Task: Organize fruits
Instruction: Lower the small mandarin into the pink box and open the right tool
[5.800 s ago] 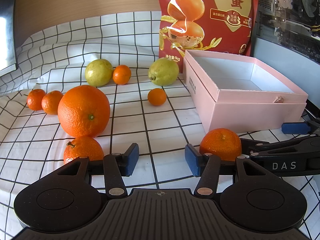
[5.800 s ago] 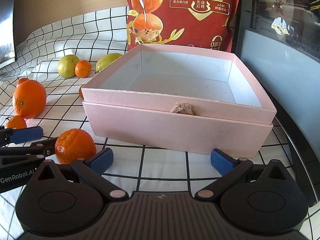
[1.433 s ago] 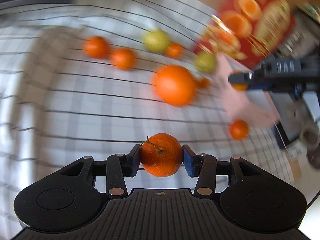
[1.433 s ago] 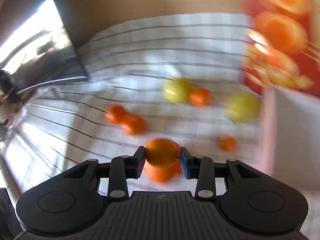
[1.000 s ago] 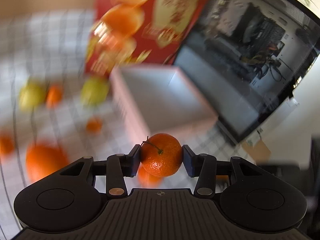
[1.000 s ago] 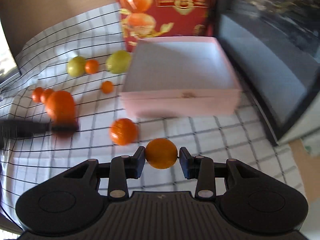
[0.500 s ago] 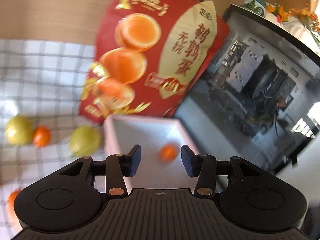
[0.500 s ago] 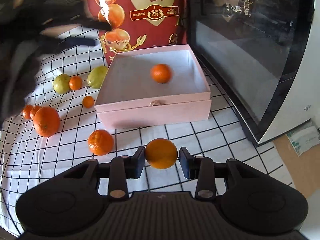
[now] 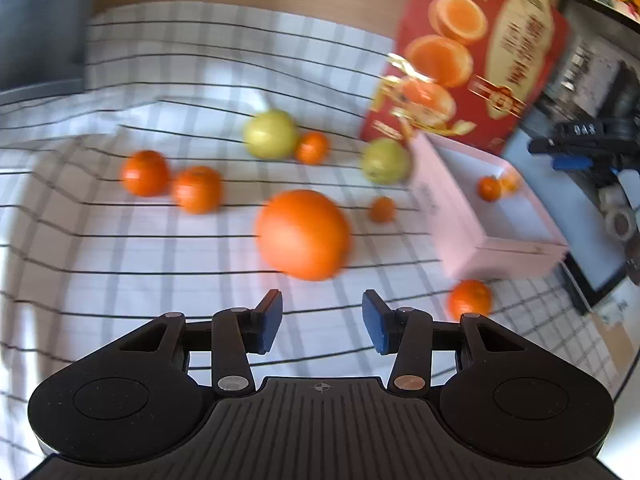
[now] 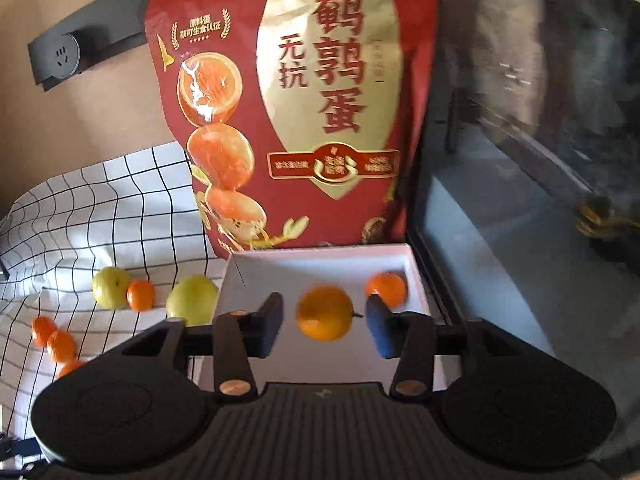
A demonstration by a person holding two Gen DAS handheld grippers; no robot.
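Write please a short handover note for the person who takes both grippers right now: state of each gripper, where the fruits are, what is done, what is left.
Left gripper: open, empty, above the checked cloth, facing the big orange.
Right gripper: open over the pink box. An orange shows between its fingers with a gap on each side, not gripped. Whether it has landed, I cannot tell.
Done: one mandarin lies in the box.
Left on the cloth: the big orange, two green fruits, five small mandarins.
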